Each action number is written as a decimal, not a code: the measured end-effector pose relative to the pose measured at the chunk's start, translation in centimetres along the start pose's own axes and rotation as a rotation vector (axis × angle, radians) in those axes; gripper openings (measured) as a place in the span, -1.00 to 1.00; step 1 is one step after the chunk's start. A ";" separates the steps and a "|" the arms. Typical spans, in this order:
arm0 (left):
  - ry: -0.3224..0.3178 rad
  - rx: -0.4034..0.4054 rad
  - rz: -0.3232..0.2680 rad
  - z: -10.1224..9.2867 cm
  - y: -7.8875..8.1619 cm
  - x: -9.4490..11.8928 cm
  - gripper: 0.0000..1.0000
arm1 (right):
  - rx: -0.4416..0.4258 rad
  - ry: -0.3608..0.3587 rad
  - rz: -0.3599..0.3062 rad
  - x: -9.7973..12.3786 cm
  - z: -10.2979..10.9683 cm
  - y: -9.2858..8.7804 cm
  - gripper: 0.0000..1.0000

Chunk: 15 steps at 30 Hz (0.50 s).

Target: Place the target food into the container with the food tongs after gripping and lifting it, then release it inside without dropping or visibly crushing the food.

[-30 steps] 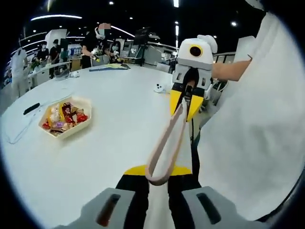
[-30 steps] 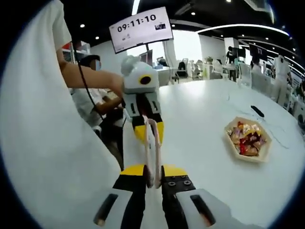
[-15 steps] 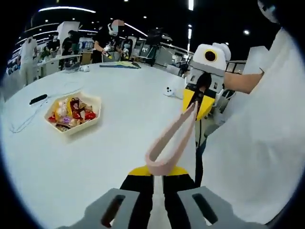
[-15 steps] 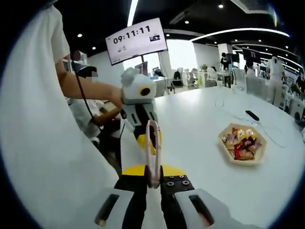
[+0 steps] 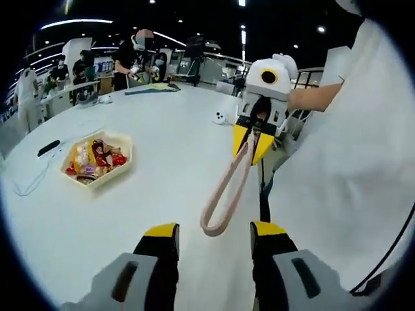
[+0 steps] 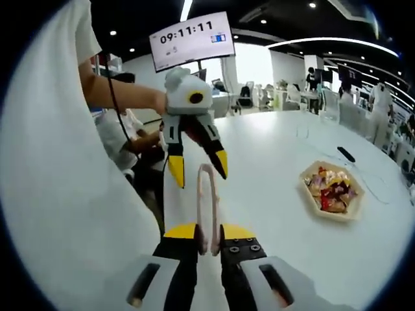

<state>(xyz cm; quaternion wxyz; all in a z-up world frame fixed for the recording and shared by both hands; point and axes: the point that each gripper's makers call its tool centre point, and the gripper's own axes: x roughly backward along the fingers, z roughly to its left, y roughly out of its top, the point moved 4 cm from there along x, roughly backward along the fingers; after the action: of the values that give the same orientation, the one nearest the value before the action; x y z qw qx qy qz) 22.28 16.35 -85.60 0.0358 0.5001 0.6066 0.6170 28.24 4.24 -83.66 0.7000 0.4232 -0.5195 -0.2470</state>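
overhead screen (image 6: 192,40) — reads "09:11:11" | no other legible txt

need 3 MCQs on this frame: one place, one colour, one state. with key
1. Where does the tray of snacks sit?
A. on the white table
B. on a chair
C. in a person's hand

2. What colour are the food tongs?
A. green
B. pale pink
C. black

3. Which gripper holds the tongs?
A. left gripper
B. both
C. right gripper

Key: 1 A, the tray rests flat on the tabletop. 2 B, the looped tongs are pale pink in both views. 3 C, the right gripper's jaws pinch the arms' tips, while the left gripper's jaws stand apart clear of the looped end.
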 end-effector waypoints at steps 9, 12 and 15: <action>0.026 -0.006 -0.013 0.3 0.3 -1.1 -0.68 | -0.069 -0.008 0.014 -0.4 -0.8 -1.6 -0.71; 0.044 -0.060 0.011 0.4 -0.1 -1.6 -0.69 | -0.080 -0.023 0.034 -0.7 -1.0 -2.1 -0.67; 0.045 -0.187 0.021 0.7 -0.5 -1.9 -0.71 | -0.041 -0.037 0.079 -1.2 -1.1 -2.9 -0.65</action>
<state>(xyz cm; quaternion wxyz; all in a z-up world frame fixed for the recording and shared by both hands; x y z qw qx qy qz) 23.40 15.75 -87.27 0.0621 0.4870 0.5417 0.6823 29.17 4.08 -86.85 0.7080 0.3832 -0.5435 -0.2378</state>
